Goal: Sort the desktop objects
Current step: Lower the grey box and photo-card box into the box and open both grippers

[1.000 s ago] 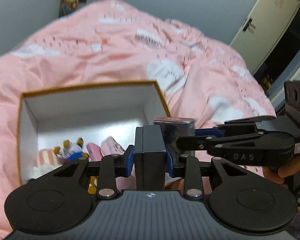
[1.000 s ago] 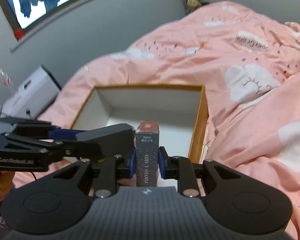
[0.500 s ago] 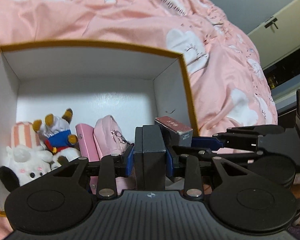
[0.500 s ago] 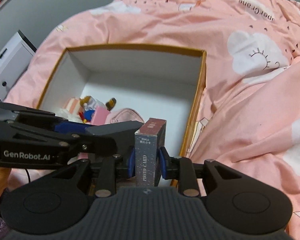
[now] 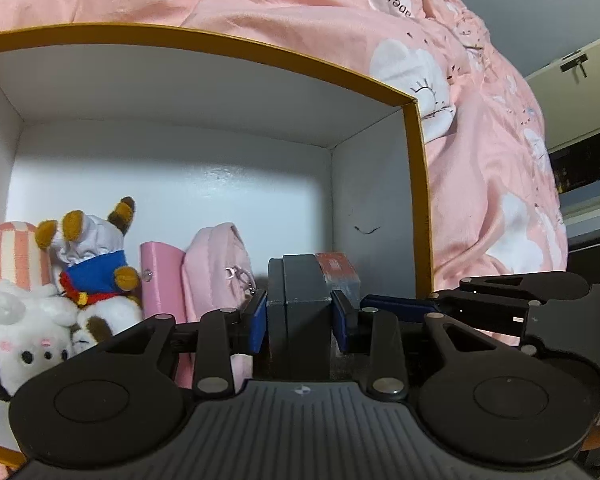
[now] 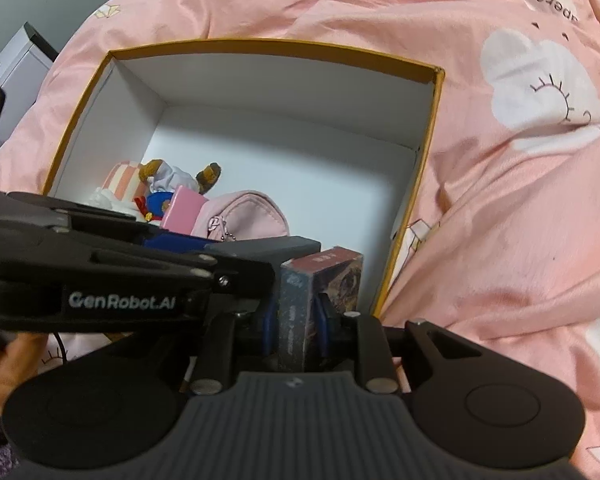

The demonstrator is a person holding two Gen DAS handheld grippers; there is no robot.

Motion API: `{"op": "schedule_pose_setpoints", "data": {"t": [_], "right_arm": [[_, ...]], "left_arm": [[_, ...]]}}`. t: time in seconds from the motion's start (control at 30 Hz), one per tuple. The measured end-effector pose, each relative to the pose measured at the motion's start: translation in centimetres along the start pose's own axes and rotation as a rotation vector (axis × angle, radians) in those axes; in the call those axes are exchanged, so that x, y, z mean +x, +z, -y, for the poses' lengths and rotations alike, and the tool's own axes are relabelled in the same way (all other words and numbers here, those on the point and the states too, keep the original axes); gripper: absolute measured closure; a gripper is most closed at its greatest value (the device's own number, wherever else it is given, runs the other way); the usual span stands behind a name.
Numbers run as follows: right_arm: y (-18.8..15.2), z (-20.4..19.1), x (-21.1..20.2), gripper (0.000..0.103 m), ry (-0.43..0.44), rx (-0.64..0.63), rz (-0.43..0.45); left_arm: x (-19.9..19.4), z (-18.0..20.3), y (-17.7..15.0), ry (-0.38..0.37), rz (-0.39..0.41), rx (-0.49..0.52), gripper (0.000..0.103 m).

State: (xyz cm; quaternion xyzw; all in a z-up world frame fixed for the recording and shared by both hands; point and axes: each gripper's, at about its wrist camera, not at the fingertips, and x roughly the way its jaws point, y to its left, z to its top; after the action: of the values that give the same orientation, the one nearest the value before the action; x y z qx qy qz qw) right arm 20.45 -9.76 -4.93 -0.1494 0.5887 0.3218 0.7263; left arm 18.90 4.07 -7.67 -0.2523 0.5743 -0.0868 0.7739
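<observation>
- The left gripper (image 5: 299, 316) is clamped on a dark box (image 5: 300, 304), and the right gripper (image 6: 296, 322) is clamped on a card box (image 6: 320, 276); both are held low inside the white box (image 5: 220, 92), near its right wall.
- Plush toys (image 5: 80, 264), a pink case (image 5: 160, 276) and a pink pouch (image 5: 220, 264) already lie inside, so sorting looks well along; letting go of both boxes is left.
- The white box sits on a bed under a pink quilt (image 6: 500, 160).
- The two grippers crowd each other, and the pouch sits just beside the dark box.

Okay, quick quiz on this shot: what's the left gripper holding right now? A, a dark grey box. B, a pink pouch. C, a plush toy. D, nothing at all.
A: in the left wrist view the left gripper has its blue pads pressed on both sides of the dark grey box, while the pink pouch and the plush toy lie free in the storage box.
</observation>
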Motion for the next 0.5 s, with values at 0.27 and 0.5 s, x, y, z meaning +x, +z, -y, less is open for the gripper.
{"op": "schedule_pose_setpoints", "data": {"t": [0.27, 0.5], "right_arm": [[-1.2, -0.4, -3.1, 0.075, -0.056, -0.139, 0.080], [-1.6, -0.1, -4.1, 0.077, -0.052, -0.141, 0.126]], "left_arm": [[1.8, 0.2, -0.3, -0.017, -0.014, -0.024, 0.066], [2.1, 0.0, -0.5, -0.028, -0.006, -0.081, 0.063]]}}
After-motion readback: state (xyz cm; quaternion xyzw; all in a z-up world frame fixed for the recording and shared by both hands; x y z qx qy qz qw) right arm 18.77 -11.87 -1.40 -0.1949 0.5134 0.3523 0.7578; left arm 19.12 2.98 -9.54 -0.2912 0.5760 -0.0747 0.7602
